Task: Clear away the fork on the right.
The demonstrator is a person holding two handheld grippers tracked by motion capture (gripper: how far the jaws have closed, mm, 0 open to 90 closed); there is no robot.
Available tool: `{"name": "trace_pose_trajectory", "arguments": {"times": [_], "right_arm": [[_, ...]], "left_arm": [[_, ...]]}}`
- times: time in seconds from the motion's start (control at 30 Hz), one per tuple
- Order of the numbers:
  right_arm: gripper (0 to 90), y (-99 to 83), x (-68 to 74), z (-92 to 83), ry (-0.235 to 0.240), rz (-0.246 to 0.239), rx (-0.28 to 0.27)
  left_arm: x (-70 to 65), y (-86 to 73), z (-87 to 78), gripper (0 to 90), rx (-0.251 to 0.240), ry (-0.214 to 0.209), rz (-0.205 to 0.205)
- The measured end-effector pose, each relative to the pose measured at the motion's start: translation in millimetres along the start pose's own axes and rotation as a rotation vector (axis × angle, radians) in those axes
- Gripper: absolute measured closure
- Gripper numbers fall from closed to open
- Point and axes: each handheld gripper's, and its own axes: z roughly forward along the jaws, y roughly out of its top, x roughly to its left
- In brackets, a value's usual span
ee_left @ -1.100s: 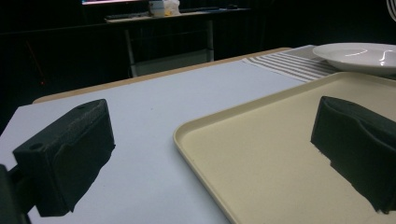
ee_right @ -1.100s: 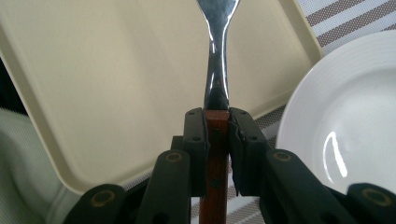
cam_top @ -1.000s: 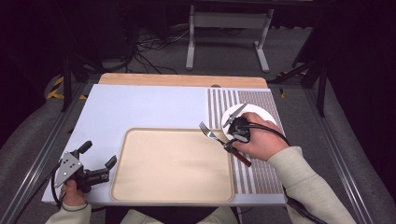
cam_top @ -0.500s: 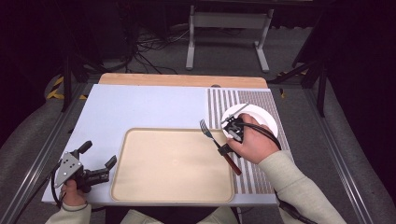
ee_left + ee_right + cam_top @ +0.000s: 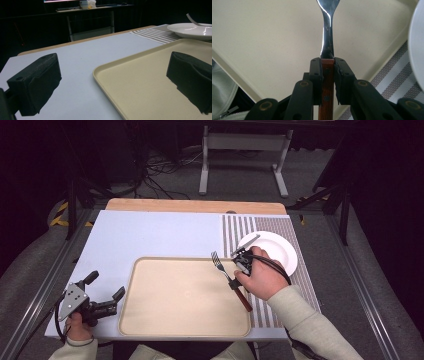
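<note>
Seen from above: a pale blue table top (image 5: 150, 235) with a light wooden strip along its far edge, a flat beige plastic tray (image 5: 185, 295) with rounded corners near the front, and a grey-and-white striped placemat (image 5: 240, 232) on the right side.

Right gripper (image 5: 243, 265), black with a trailing cable, held in the person's right hand (image 5: 262, 280) over the tray's right edge, just beside a round white plate (image 5: 277, 252) resting on the placemat. Pinched tight on a fork with a steel head and a reddish-brown wooden handle (image 5: 231, 281) — jaws pressed against both sides of the handle just below the metal neck, as the right gripper view makes plain (image 5: 327, 75). Fork slanted, tines toward the tray's far right corner, handle end toward the person, over the seam between tray and placemat. Whether the fork touches the surface or hangs above it: cannot tell.

A curved strip of metal (image 5: 246, 244) leaning on the plate's left rim, likely another piece of cutlery; too small to say which.

Left gripper (image 5: 102, 292), black with a grey three-cornered plate on top, held in the left hand (image 5: 77, 325) at the table's front left corner, beside the tray's left edge. Jaws spread wide with nothing between them — in the left gripper view, two black pads (image 5: 35, 82) well apart, framing blue table and the tray's near corner.
</note>
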Motion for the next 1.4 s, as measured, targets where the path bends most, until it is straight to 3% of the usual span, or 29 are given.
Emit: {"name": "trace_pose_trajectory", "arguments": {"times": [0.57,1.27,1.33,1.4], "right_arm": [[77.5,1.5,6.0,34.5,-0.014,0.072,0.093],[76.9,2.2,10.5,54.5,-0.024,0.12,0.125],[65.2,2.0,10.9,55.0,-0.01,0.116,0.11],[63.6,2.1,11.2,53.5,0.004,0.116,0.088]], "left_arm": [[0.3,0.0,-0.1,0.0,0.0,-0.001,0.0],[0.5,0.1,0.1,0.0,0.001,-0.006,0.001],[0.4,0.2,0.1,0.0,0.001,-0.007,0.002],[0.5,0.2,0.1,0.0,0.001,-0.006,0.002]]}}
